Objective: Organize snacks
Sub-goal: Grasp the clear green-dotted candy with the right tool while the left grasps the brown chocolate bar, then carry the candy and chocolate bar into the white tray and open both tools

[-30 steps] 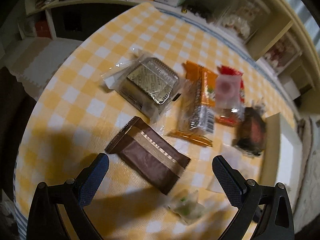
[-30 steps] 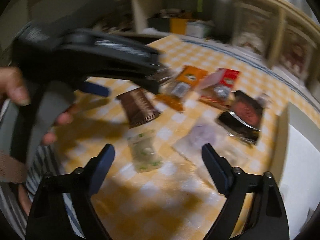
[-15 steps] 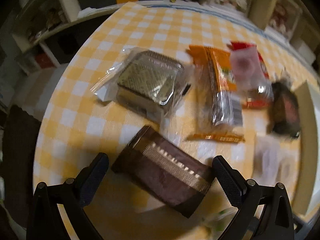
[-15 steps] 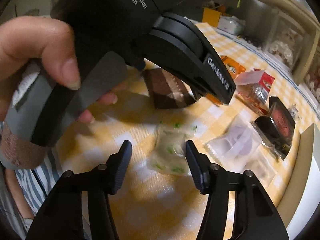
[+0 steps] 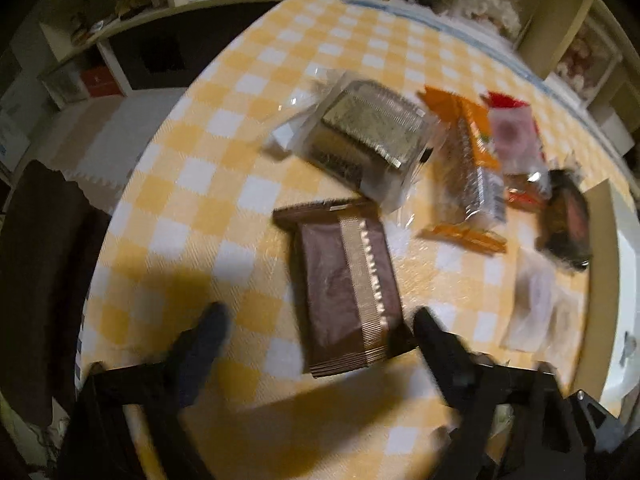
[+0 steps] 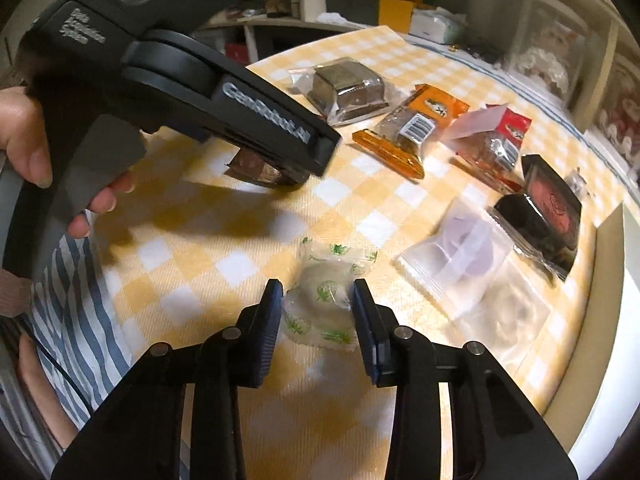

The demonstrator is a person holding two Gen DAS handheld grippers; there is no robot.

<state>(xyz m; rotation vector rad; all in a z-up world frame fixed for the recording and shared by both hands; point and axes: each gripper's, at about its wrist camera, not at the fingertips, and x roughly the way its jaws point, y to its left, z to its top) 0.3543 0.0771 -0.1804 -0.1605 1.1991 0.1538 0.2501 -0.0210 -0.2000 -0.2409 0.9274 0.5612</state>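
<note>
Snacks are spread over the checkered surface (image 5: 256,128). A clear green-printed packet (image 6: 326,294) is flanked by the closing right gripper (image 6: 316,300) fingers; a brown packet (image 5: 346,284) lies between the closing left gripper (image 5: 316,332) fingers, unpressed.

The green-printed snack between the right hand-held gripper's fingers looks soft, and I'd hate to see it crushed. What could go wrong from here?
1. The right hand-held gripper is closing around the green-printed snack; its thin clear wrapper may slip out or the soft piece squash.
2. The left hand-held gripper is closing over the flat brown packet; lying flat on the checked tablecloth, it may slide rather than lift.
</note>
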